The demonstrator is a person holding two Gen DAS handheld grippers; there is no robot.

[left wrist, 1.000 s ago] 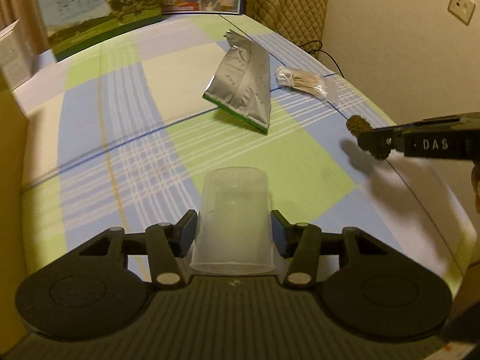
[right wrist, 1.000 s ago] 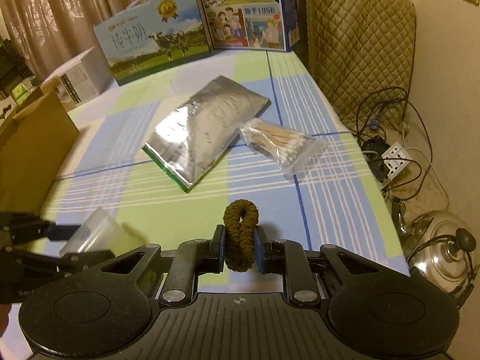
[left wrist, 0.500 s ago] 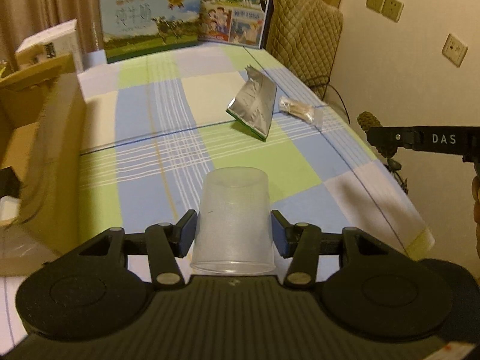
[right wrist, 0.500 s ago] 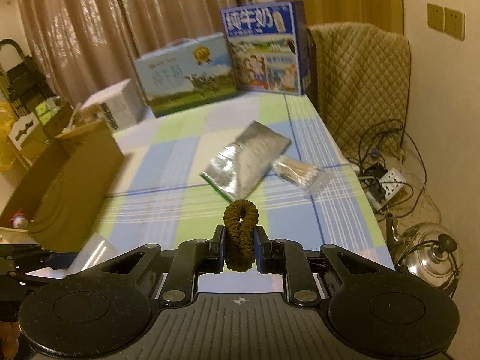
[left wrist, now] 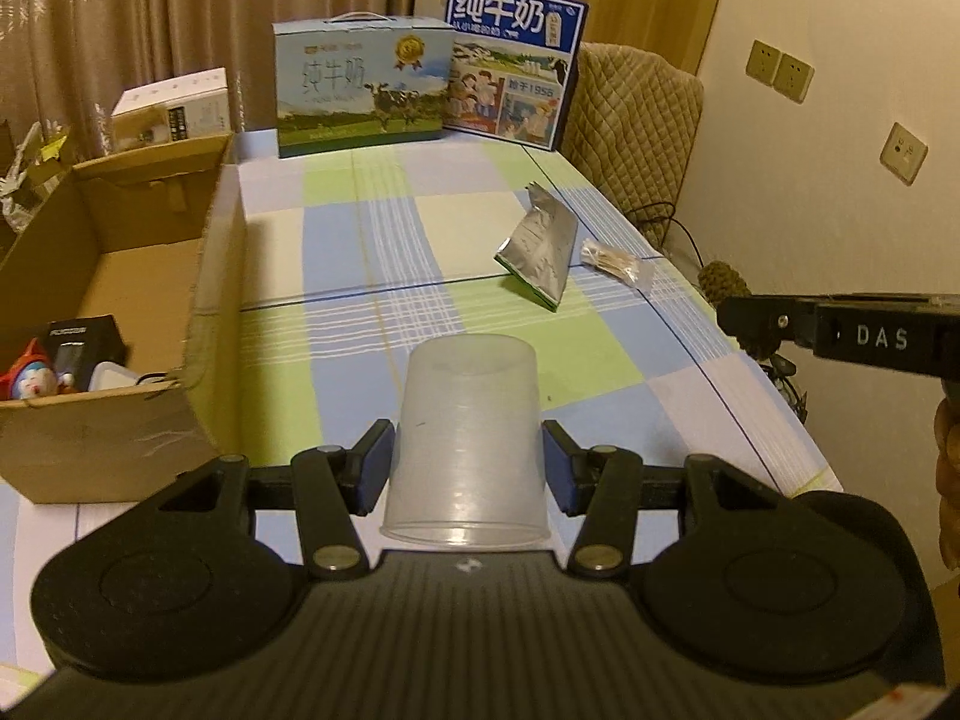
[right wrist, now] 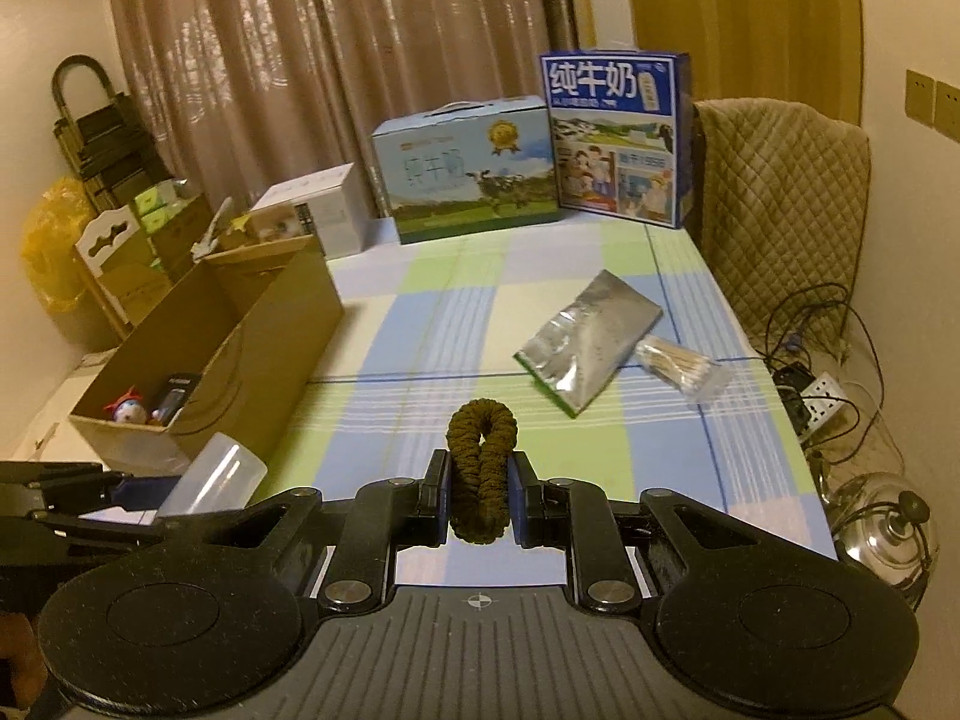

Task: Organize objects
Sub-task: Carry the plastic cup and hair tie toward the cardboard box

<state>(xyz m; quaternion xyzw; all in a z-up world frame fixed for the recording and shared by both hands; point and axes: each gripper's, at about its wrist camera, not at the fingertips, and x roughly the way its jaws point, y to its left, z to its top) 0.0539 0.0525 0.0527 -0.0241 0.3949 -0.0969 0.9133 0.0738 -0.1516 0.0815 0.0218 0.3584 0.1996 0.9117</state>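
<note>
Left tongs: clenched on my cup, carried sideways, rim toward camera.
Right tongs: clenched on my scrunchie, loop upright.
Box: open on the surface, left of both loads; toy inside.
Left behind: pouch, swabs.
Step, my judgement: swing left over the box, lower inside the walls, then release; cup first.
Change: since a second ago I have lifted and pulled back; box now visible.
</note>
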